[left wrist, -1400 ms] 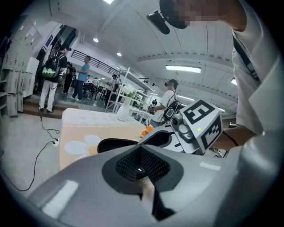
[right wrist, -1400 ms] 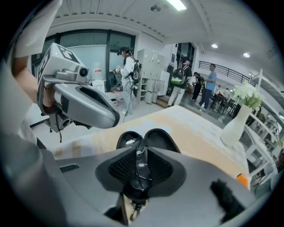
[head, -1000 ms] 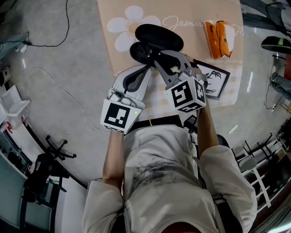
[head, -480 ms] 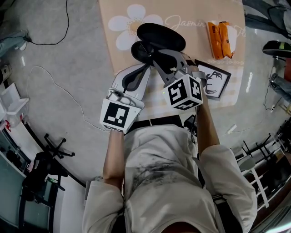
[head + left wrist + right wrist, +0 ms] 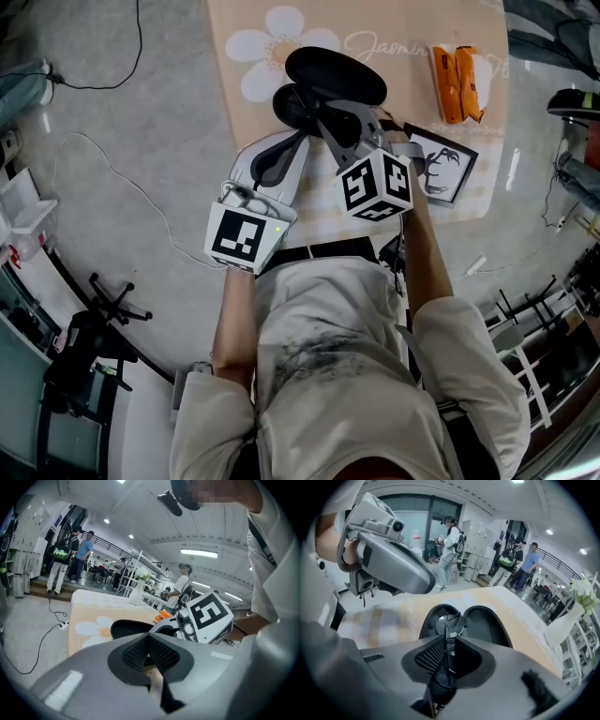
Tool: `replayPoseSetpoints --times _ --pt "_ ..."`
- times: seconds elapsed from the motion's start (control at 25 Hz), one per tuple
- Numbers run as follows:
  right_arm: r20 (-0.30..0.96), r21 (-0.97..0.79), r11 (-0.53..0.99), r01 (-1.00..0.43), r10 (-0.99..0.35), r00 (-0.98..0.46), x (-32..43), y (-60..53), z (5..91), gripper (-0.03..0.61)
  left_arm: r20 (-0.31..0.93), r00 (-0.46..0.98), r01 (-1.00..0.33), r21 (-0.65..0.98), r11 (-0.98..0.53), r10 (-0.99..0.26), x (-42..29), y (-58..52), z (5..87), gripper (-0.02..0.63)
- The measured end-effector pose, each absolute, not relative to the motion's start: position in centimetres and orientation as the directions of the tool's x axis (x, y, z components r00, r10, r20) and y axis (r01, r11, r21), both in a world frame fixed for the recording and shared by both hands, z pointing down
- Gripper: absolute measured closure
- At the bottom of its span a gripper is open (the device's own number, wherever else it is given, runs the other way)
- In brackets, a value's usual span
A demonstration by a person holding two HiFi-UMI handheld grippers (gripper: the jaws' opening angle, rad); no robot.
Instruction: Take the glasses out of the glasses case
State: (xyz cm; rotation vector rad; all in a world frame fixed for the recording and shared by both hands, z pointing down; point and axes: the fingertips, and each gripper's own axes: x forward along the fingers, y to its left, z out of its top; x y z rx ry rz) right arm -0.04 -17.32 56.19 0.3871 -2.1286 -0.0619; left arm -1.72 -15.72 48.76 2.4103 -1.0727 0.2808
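**Right gripper is pinching the glasses at the open case**

The right gripper (image 5: 447,644) is clamping its jaws narrowly on the thin wire frame of the glasses (image 5: 450,623), which are standing on edge between the pads. One lens is showing over the case (image 5: 487,620) at 12 o'clock from the jaws, though whether it is clear of the rim is hard to tell. The left gripper (image 5: 147,639) is hovering at 8 o'clock of the case in the head view, its jaws pressed together on nothing and not steadying the case. From here the frame could be twisting or slipping, since only a thin edge is being gripped. A temple catching the rim could be dragging the unheld case across the mat (image 5: 412,28). Squeezing harder risks bending the wire.
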Motion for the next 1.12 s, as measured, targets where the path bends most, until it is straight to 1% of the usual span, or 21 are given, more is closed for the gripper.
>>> replayPoseSetpoints --times 0.36,0.48,0.6,0.76,1.12 --pt "0.820 0.238 0.953 -0.187 -0.300 -0.488 -0.39 -17.14 56.62 0.535 0.383 0.666 -0.746 0.359 -0.561 -0.640 -2.02 -15.48 48.84 0.607" --pt "0.821 0.232 0.955 -0.186 -0.295 -0.489 -0.49 -17.01 56.69 0.558 0.387 0.664 -0.747 0.361 -0.558 -0.640 -2.07 -15.34 48.84 0.607" --pt "0.820 0.208 0.956 -0.209 -0.287 -0.496 -0.44 -17.00 56.66 0.560 0.407 0.657 -0.753 0.383 -0.535 -0.634 -2.19 -15.12 48.87 0.607" --pt "0.817 0.188 0.955 -0.231 -0.282 -0.503 -0.39 -17.01 56.59 0.560 0.369 0.668 -0.744 0.347 -0.570 -0.647 -2.27 -15.22 48.76 0.607" --pt "0.802 0.178 0.947 -0.269 -0.298 -0.517 -0.30 -17.14 55.96 0.560 0.375 0.667 -0.745 0.355 -0.565 -0.644 -2.23 -15.04 48.53 0.607"
